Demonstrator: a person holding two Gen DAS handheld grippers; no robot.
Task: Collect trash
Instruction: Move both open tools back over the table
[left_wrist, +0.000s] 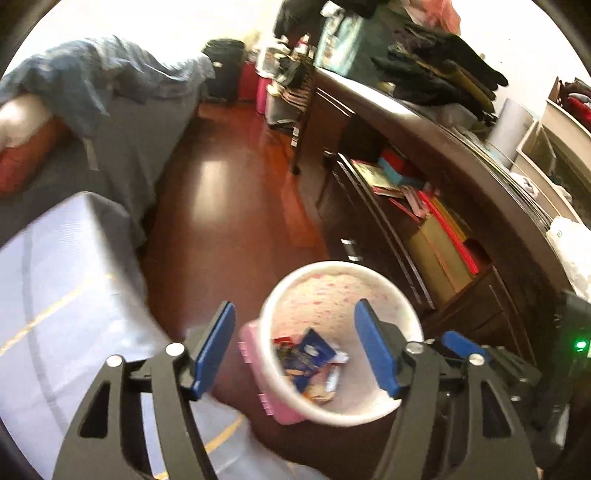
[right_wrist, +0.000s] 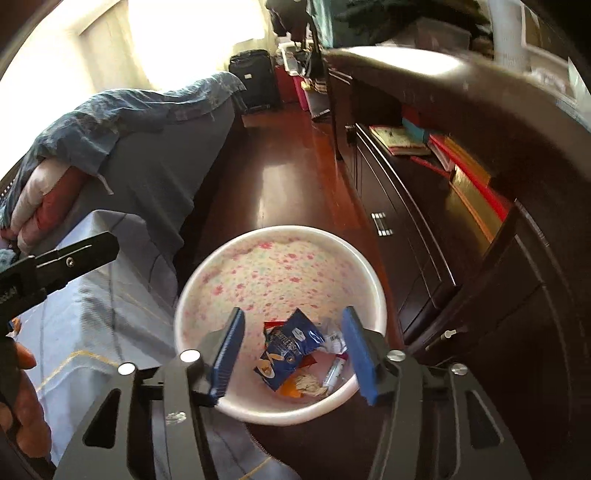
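A white trash bin with a pink floral lining (left_wrist: 332, 295) (right_wrist: 273, 273) stands on the dark wooden floor between the bed and a dresser. Inside lie a blue snack bag (right_wrist: 286, 350) (left_wrist: 308, 352), crumpled wrappers and paper (right_wrist: 332, 343) and an orange scrap. My left gripper (left_wrist: 295, 354) is open and empty above the bin. My right gripper (right_wrist: 293, 356) is open and empty directly above the bin's mouth. Part of the left gripper's body (right_wrist: 55, 262) shows at the left of the right wrist view.
A bed with a pale blue sheet (left_wrist: 55, 295) and a blue blanket (right_wrist: 110, 118) lies to the left. A dark dresser (right_wrist: 480, 221) with books and boxes on an open shelf stands to the right. A black suitcase (right_wrist: 255, 81) stands at the far wall.
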